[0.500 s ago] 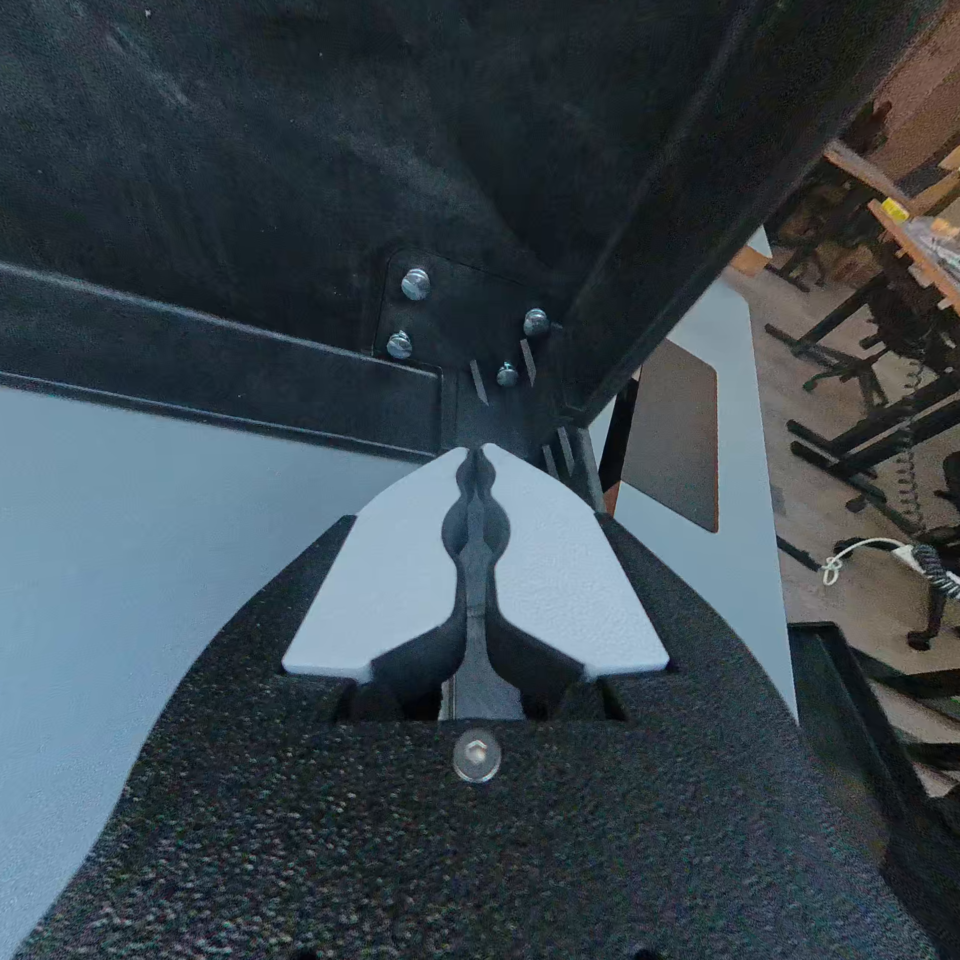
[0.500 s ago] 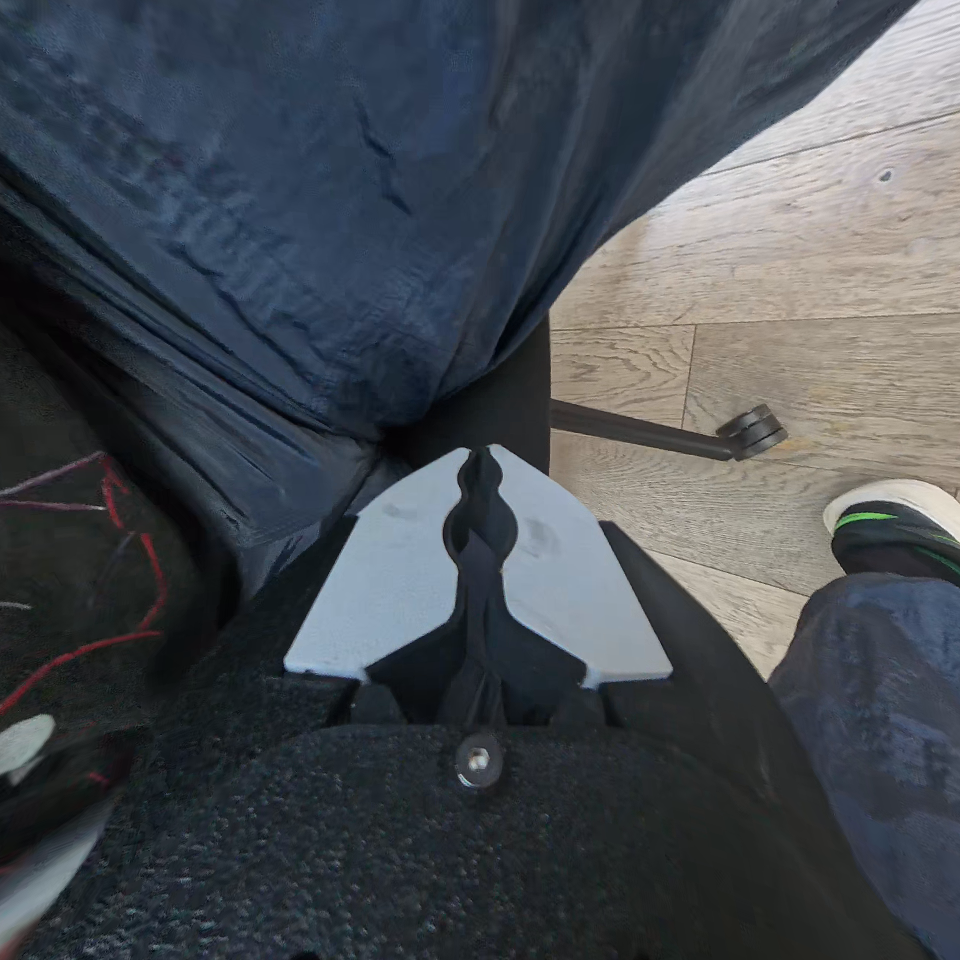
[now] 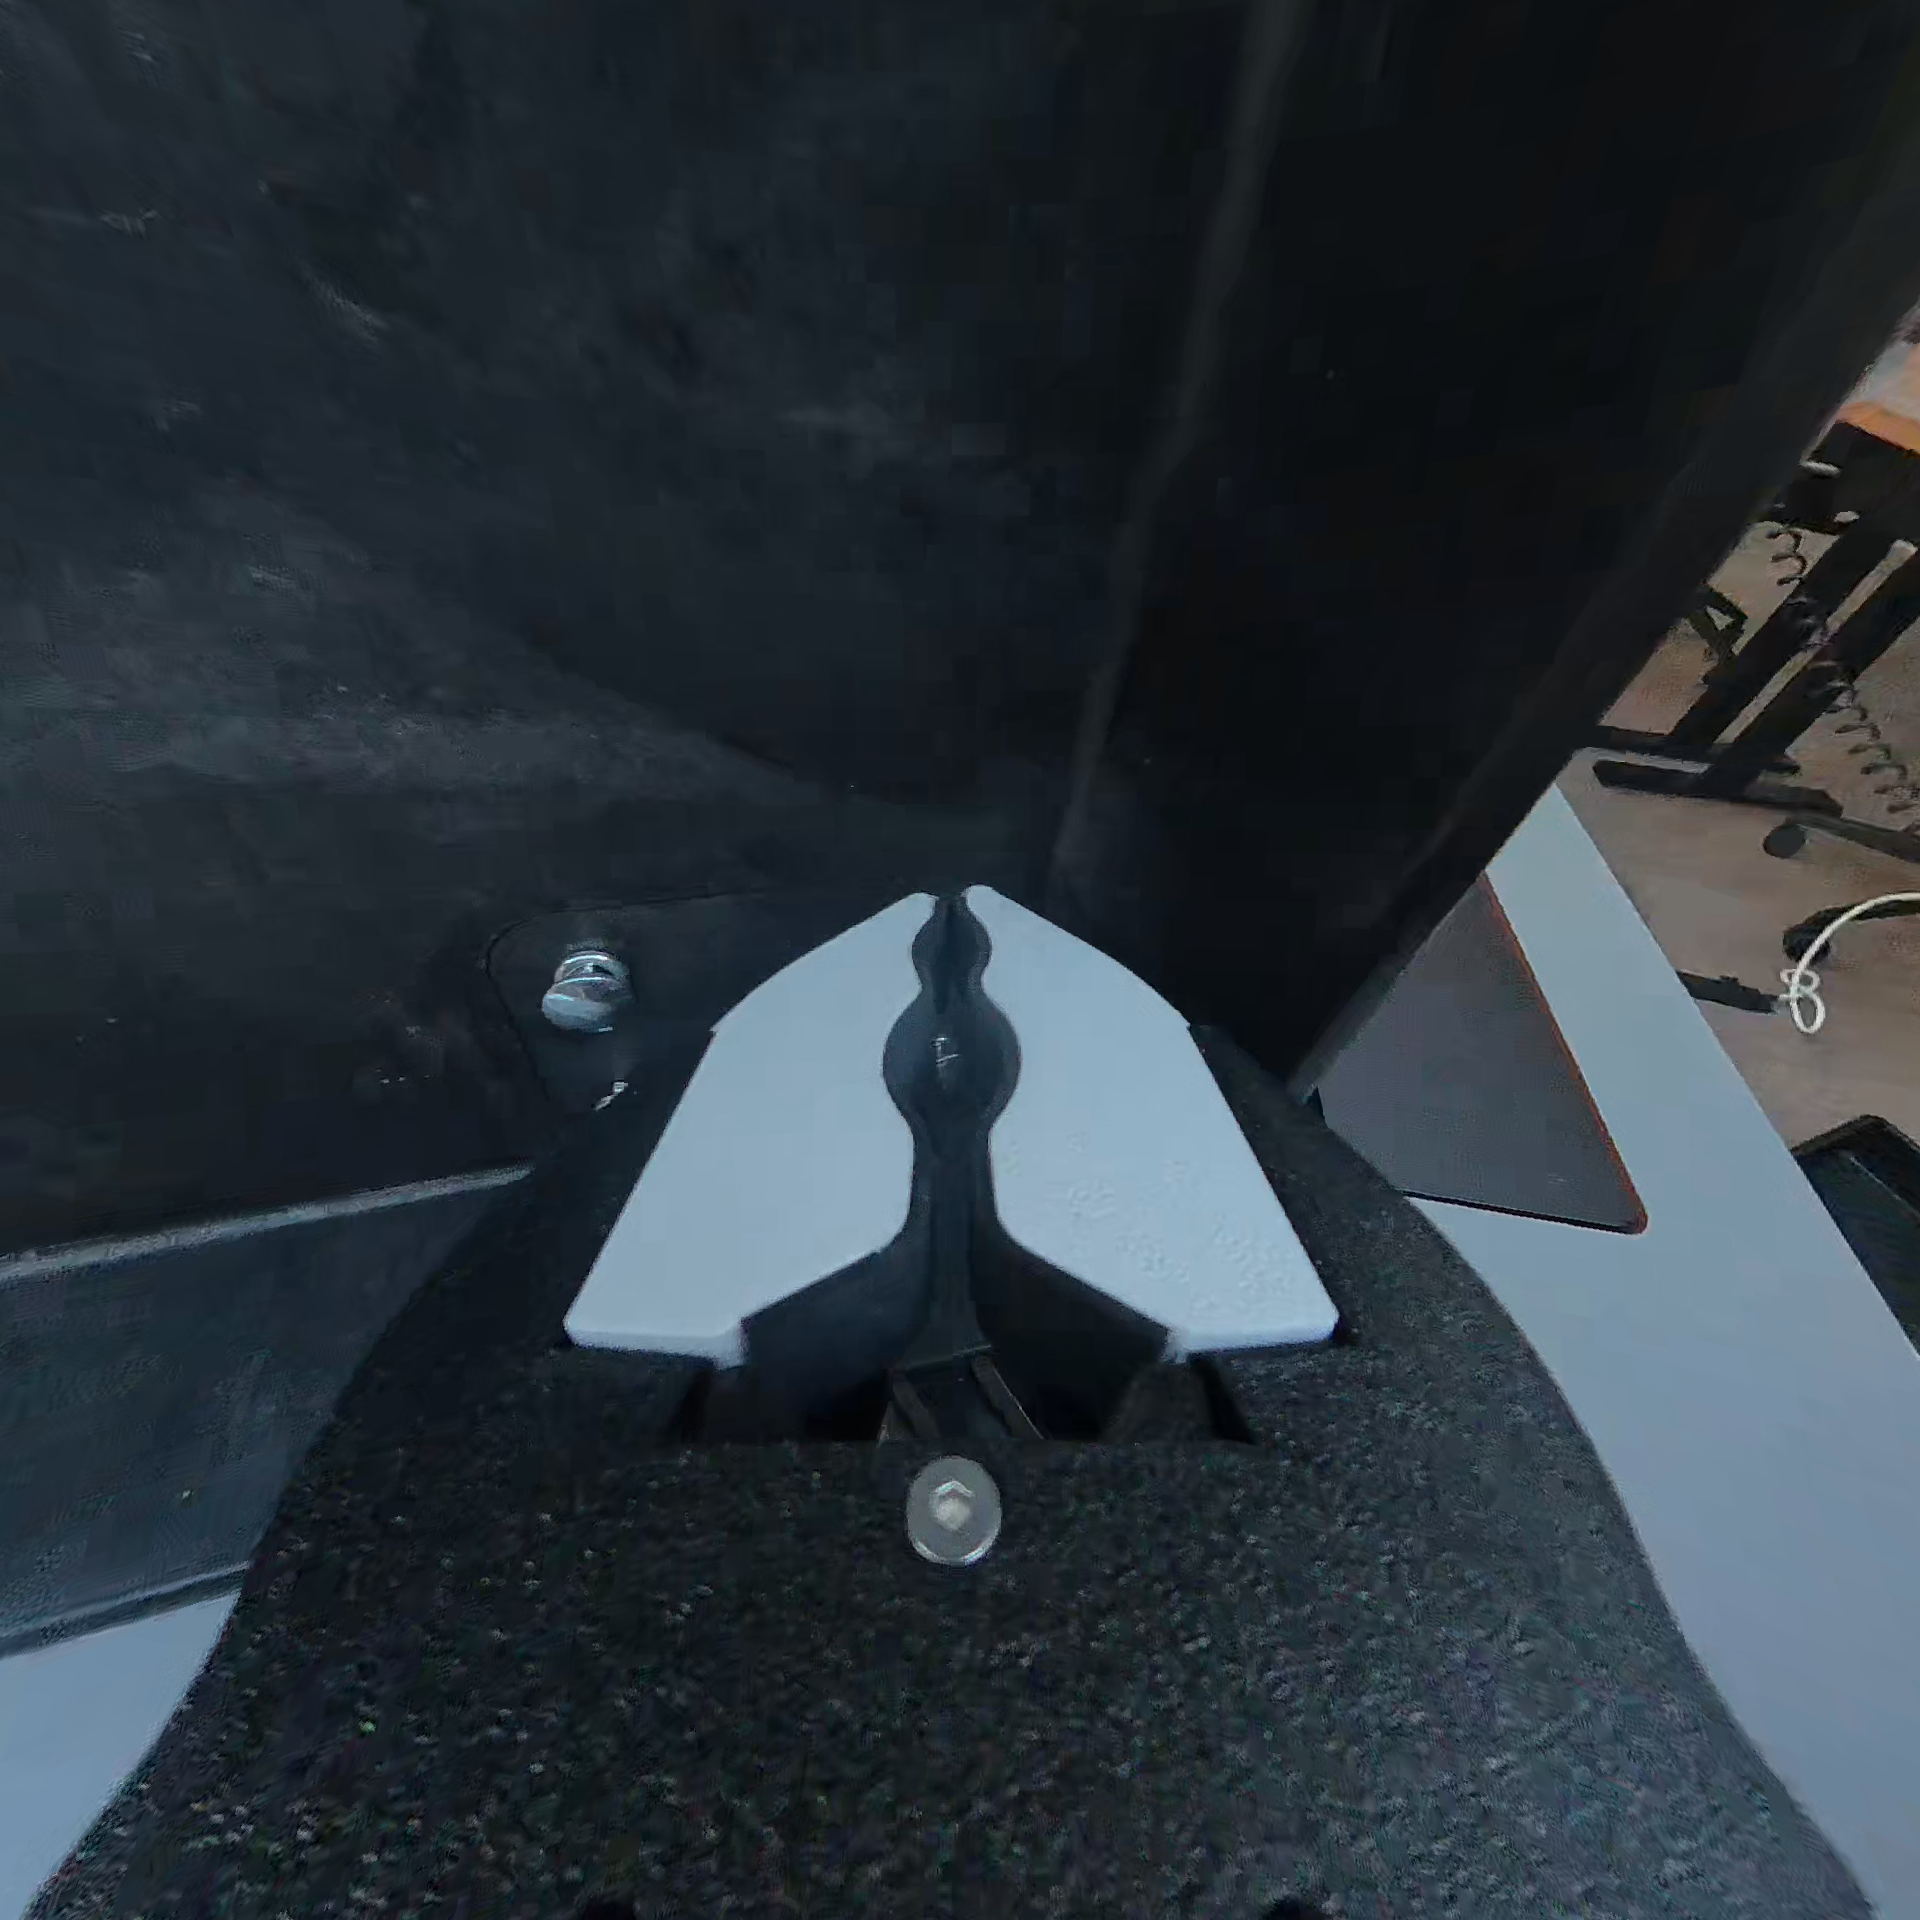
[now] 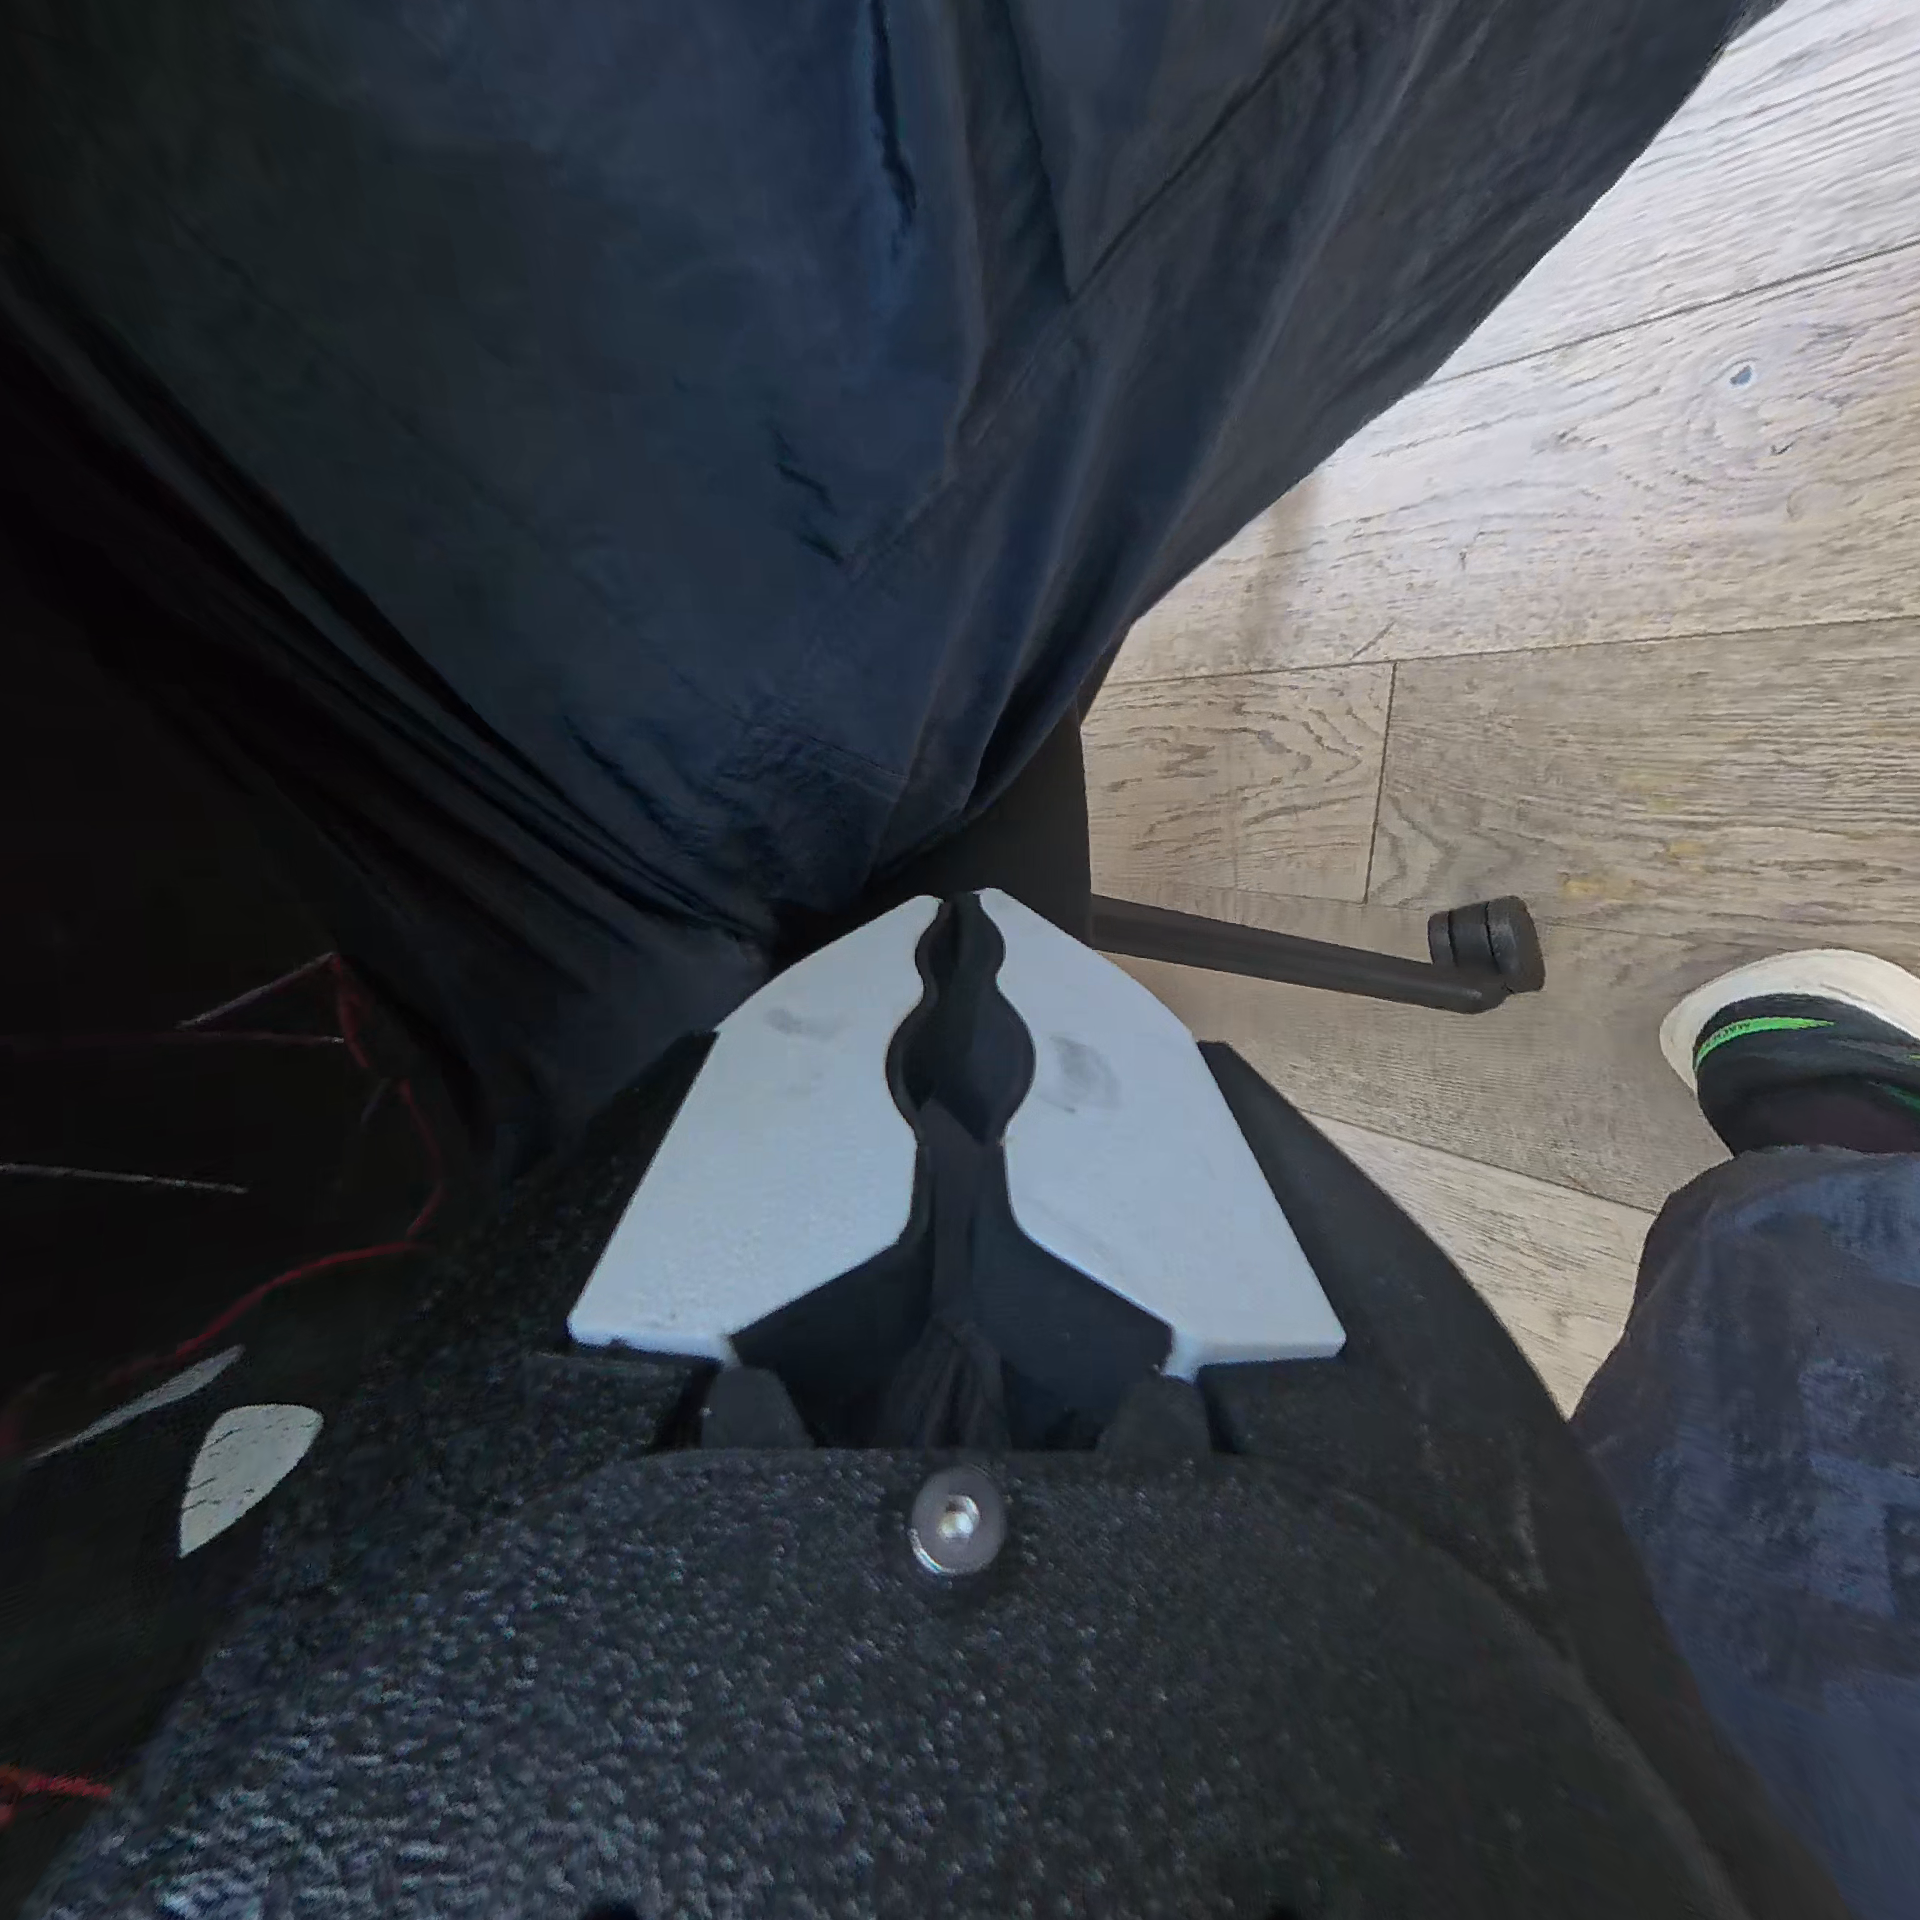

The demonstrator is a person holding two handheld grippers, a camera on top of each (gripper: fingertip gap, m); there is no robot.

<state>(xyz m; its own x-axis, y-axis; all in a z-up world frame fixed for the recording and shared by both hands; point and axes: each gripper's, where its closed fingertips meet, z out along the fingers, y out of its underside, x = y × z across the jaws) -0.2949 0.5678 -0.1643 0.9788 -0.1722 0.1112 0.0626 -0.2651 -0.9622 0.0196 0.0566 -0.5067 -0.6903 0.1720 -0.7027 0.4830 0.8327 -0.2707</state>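
Under dark tabletop [image 3: 727, 416], left gripper [image 3: 951, 896] closed

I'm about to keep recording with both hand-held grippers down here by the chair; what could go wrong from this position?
1. The left hand-held gripper, jaws closed, sits tight against a dark underside with a protruding screw; its tips might scrape or snag there.
2. The right hand-held gripper, also closed, points into dark blue fabric and could catch it.
3. The chair caster and shoe are close; a shift could bump something.

— What colours do the claws show?
— Pale grey fingers [image 3: 790, 1143] on speckled black bodies.
— And around them?
— Navy trousers [image 4: 623, 416], grey-brown wood-grain floor [image 4: 1558, 623], a black shoe [image 4: 1808, 1049] with green stripes.
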